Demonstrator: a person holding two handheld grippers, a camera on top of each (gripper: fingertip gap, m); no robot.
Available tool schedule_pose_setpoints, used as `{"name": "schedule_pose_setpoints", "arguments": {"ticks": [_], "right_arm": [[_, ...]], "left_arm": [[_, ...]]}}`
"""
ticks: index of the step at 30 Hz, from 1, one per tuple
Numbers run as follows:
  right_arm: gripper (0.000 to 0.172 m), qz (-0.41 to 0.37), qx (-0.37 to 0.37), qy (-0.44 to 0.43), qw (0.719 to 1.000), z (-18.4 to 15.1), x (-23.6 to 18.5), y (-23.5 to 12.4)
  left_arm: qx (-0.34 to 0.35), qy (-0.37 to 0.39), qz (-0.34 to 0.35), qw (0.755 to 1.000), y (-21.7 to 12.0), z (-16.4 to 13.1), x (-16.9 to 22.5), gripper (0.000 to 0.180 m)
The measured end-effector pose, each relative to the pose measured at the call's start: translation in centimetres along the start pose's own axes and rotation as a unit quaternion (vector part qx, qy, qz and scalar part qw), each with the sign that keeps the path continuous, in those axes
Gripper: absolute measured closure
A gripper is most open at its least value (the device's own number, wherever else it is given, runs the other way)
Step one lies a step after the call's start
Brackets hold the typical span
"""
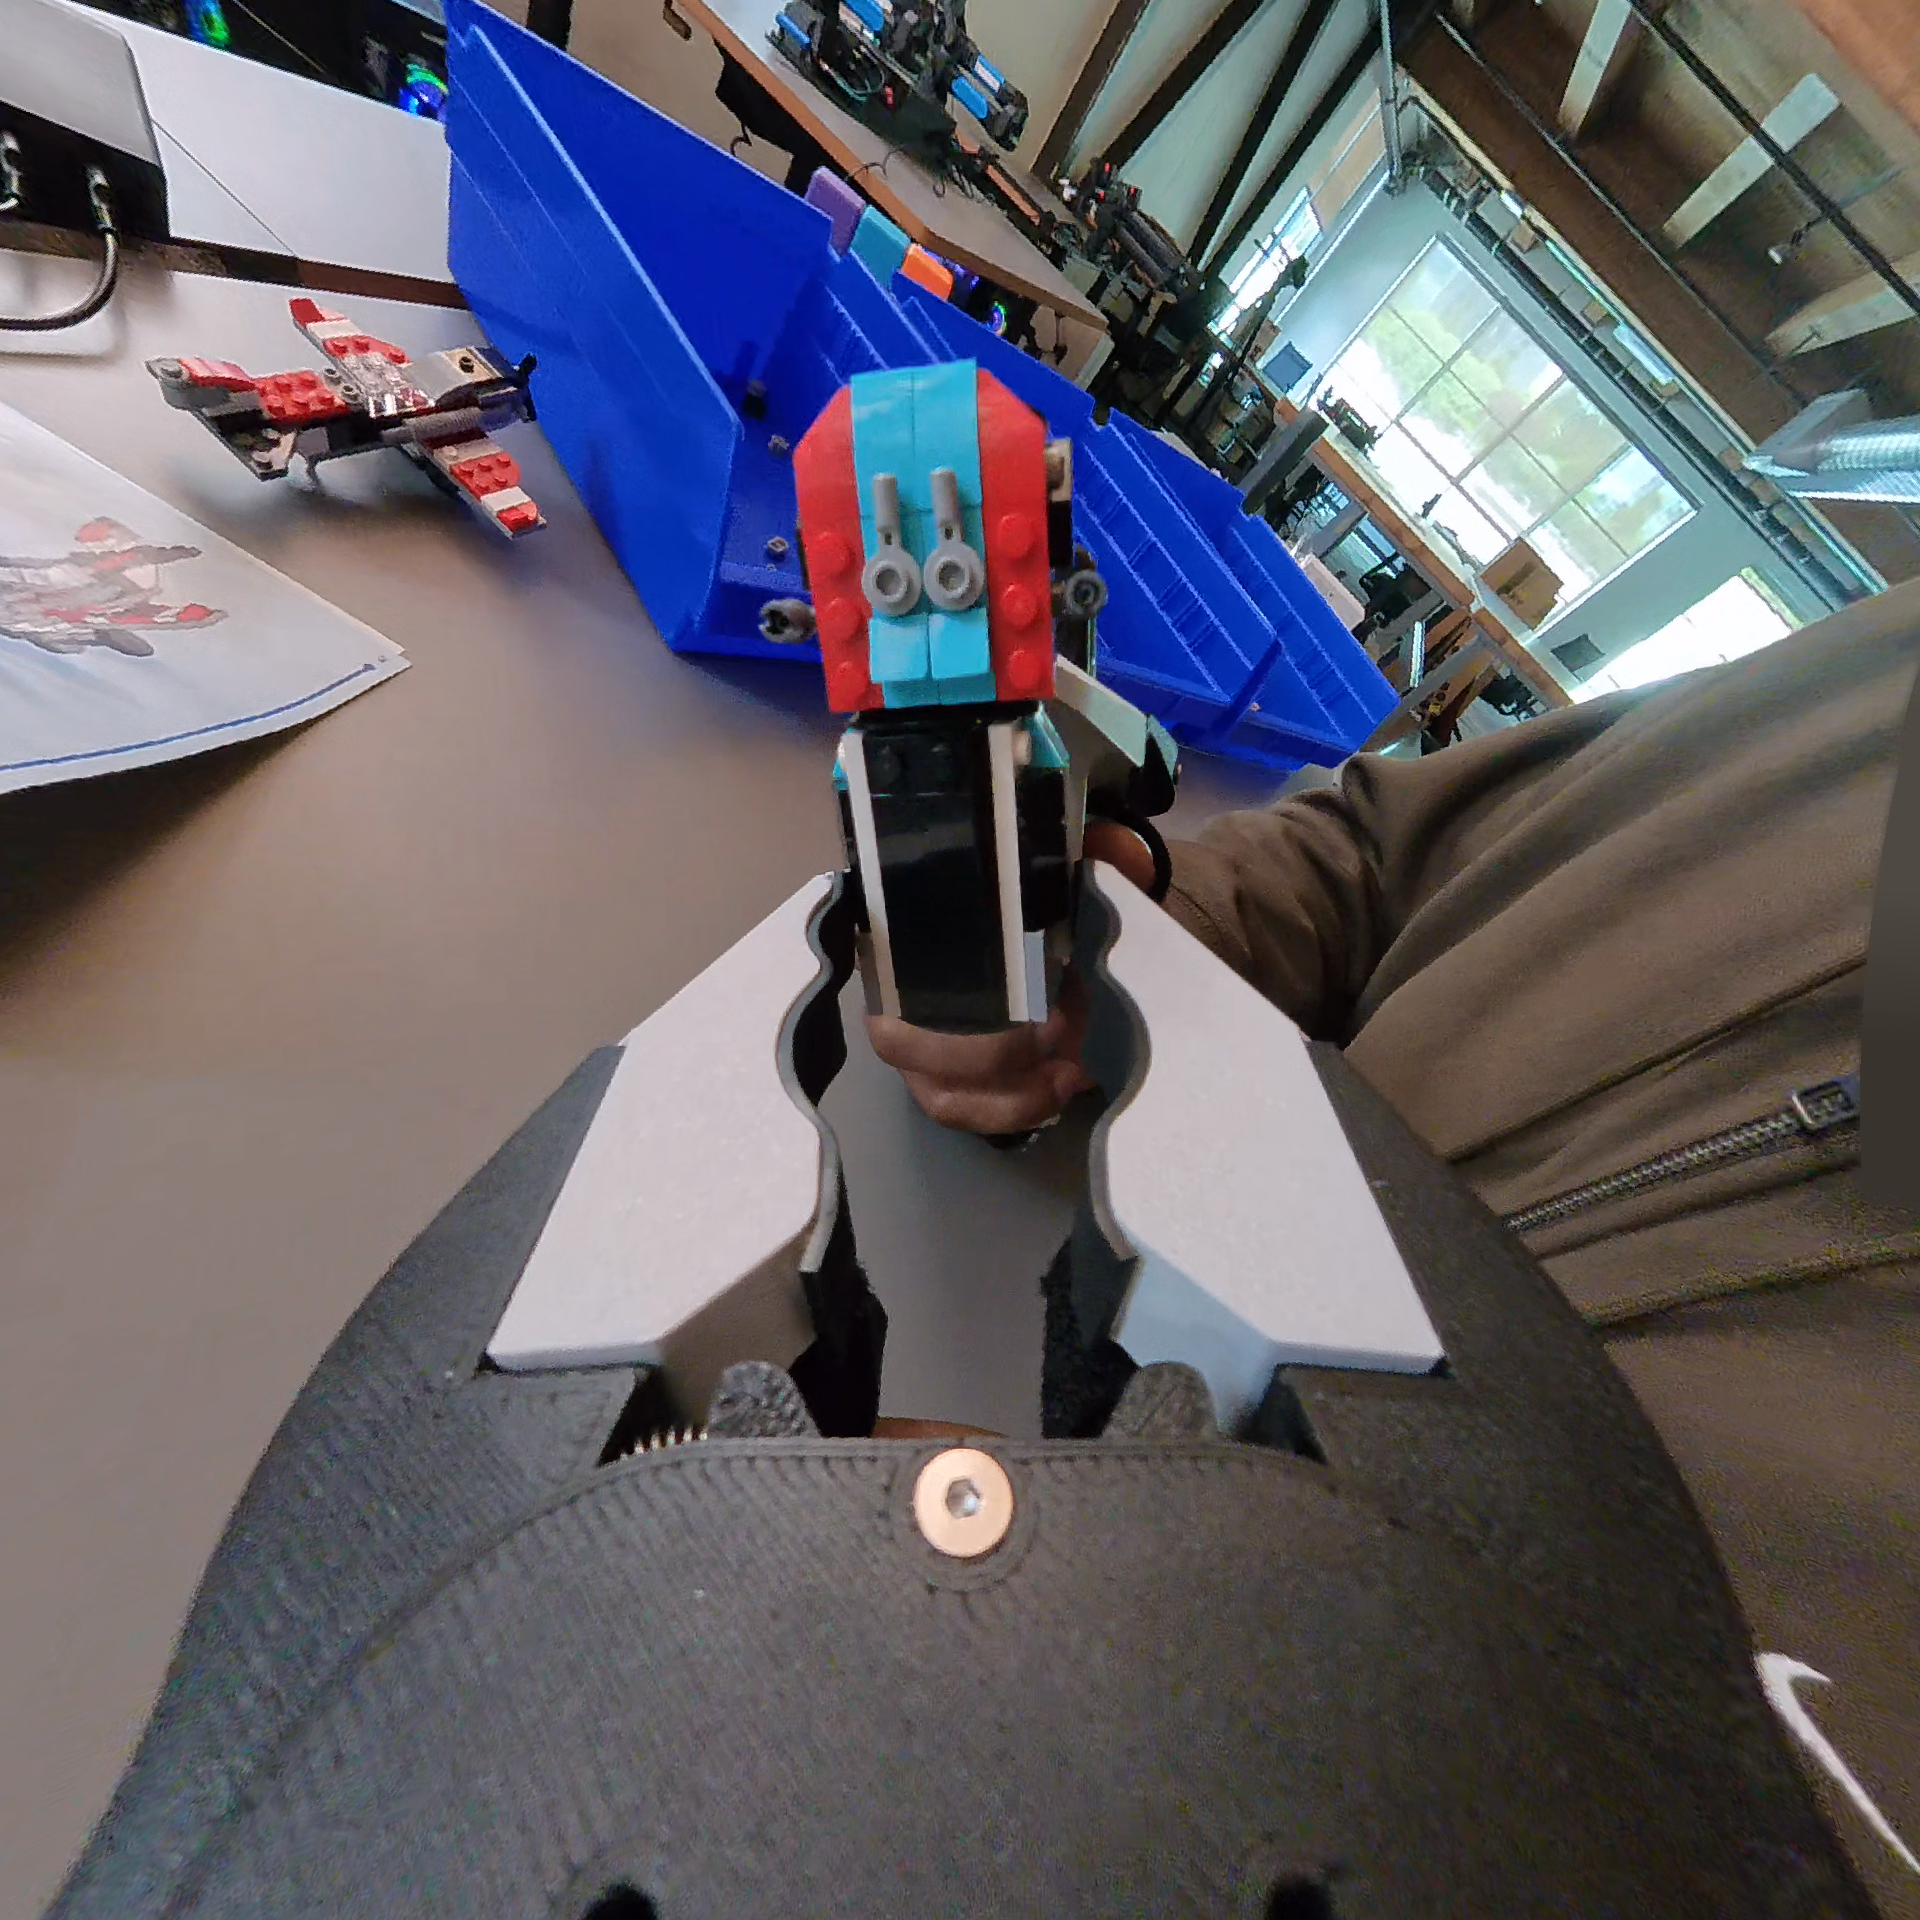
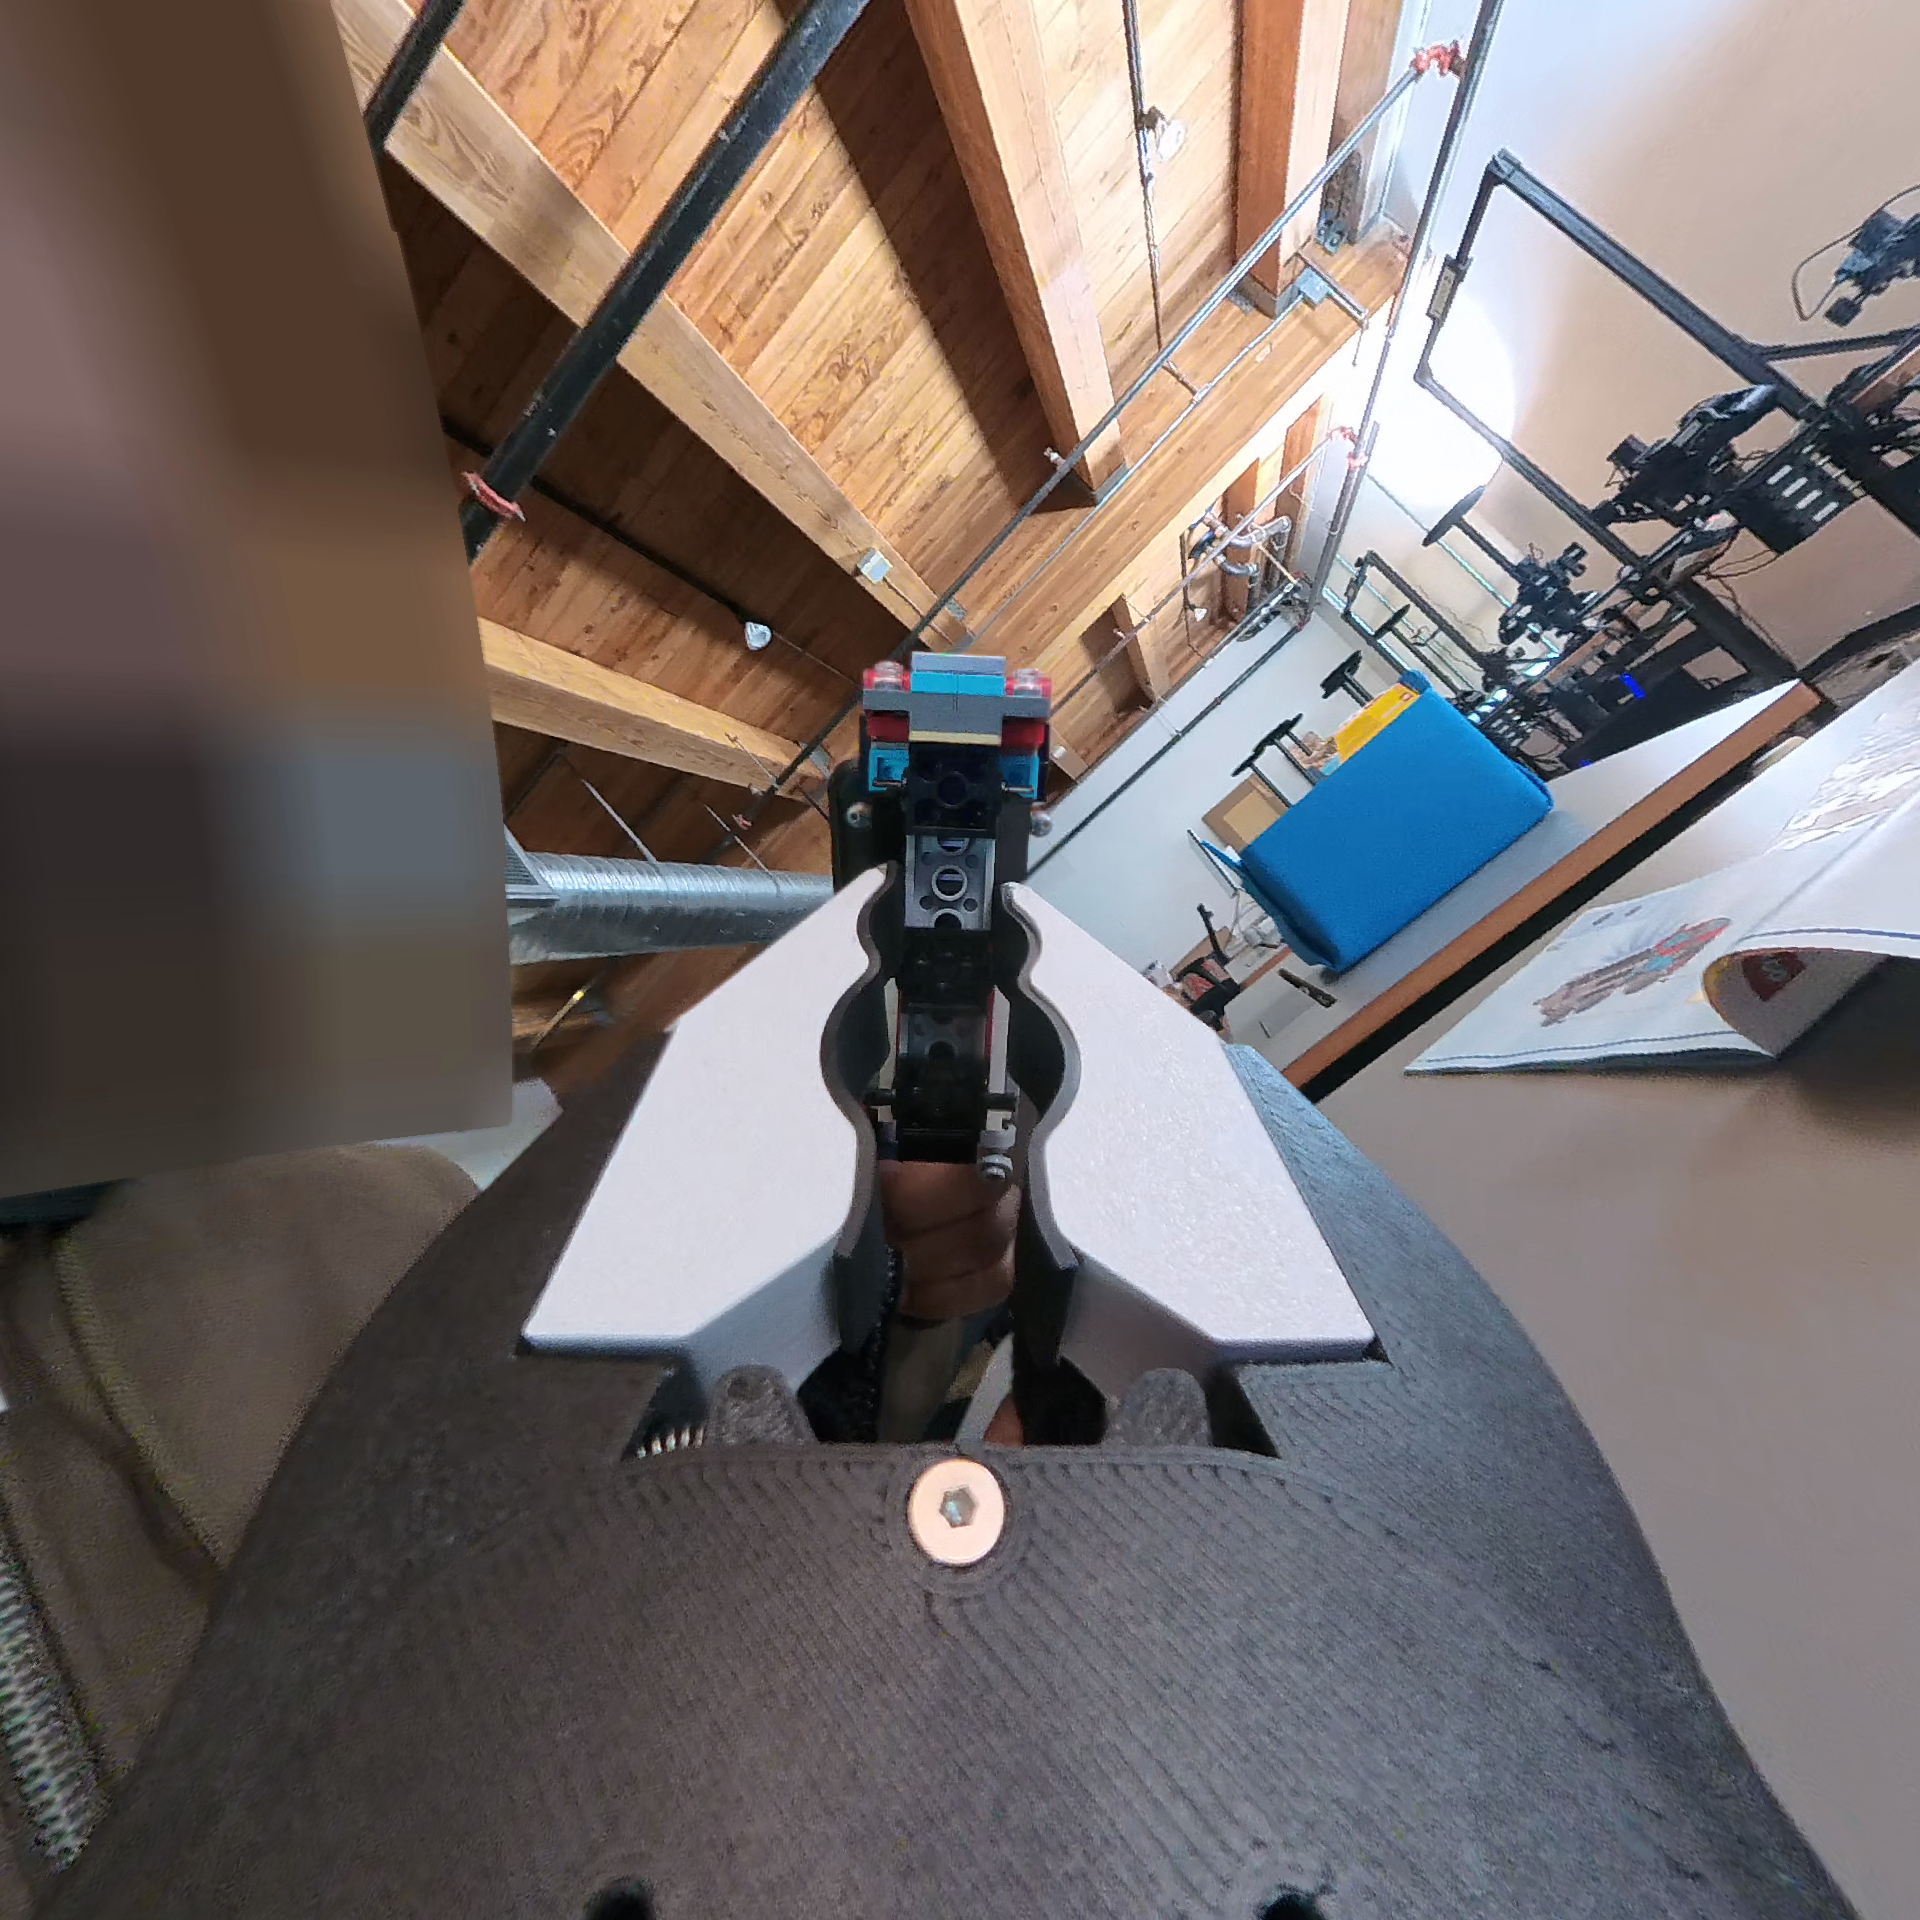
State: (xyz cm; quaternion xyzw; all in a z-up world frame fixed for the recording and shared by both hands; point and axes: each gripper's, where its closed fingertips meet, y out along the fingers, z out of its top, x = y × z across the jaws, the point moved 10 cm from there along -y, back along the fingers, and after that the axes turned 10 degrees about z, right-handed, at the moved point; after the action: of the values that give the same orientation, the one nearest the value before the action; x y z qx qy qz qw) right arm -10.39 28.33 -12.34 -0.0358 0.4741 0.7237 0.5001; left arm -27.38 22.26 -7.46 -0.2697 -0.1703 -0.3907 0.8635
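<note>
Left wrist view shows my left gripper (image 1: 961, 935) about half open around the black-and-white end of a brick car (image 1: 935, 644), red and teal end pointing away from me. Pads (image 1: 1117, 925) look pressed on its sides, tho the contact line is partly hidden by the fingers, so I'd call it probably clamped, not certain. A hand (image 1: 977, 1081) sits just behind the model.

Right wrist view: right gripper (image 2: 943, 894) is nearly closed on the narrow black and grey underside of the same car (image 2: 951, 790), tips snug on both sides. So the car is up off the table (image 1: 416, 883), held between both grippers, right in front of the person's jacket (image 1: 1558, 935).

Risks as I judge them:
- Two grips on one snap-together build: any twist or pull between my hands could pop it apart at a seam.
- White wing piece (image 1: 1101, 707) on the right juts out; a finger nudge could knock it off.
- Thin chassis in the right grip could pivot if I ease off.
- A dropped bit may land near the plane model (image 1: 353, 405), booklet (image 1: 156, 623) or blue bins (image 1: 644, 343) at far left, and be hard to spot.
</note>
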Motion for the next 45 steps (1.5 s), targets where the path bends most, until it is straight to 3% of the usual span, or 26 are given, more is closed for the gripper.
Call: {"name": "schedule_pose_setpoints", "arguments": {"ticks": [7, 17, 32, 45], "right_arm": [[0.156, -0.013, -0.007, -0.022, 1.000, 0.1, -0.7, -0.9], [0.156, -0.063, -0.001, -0.036, 0.997, 0.8, 1.4, -0.5], [0.156, -0.095, 0.040, -0.071, 0.992, 2.9, 0.1, -3.2], [0.156, -0.131, 0.029, -0.078, 0.988, 2.5, 0.5, -2.9]], "left_arm": [[-0.001, 0.008, -0.015, 1.000, 0.8, -0.3, 0.1, 0.137], [-0.033, 0.016, -0.075, 0.997, 2.1, 1.3, -3.9, 0.138], [-0.035, -0.010, -0.156, 0.987, 6.2, 2.3, -3.8, 0.138], [-0.009, -0.018, -0.140, 0.990, 6.2, 1.1, -4.6, 0.138]]}}
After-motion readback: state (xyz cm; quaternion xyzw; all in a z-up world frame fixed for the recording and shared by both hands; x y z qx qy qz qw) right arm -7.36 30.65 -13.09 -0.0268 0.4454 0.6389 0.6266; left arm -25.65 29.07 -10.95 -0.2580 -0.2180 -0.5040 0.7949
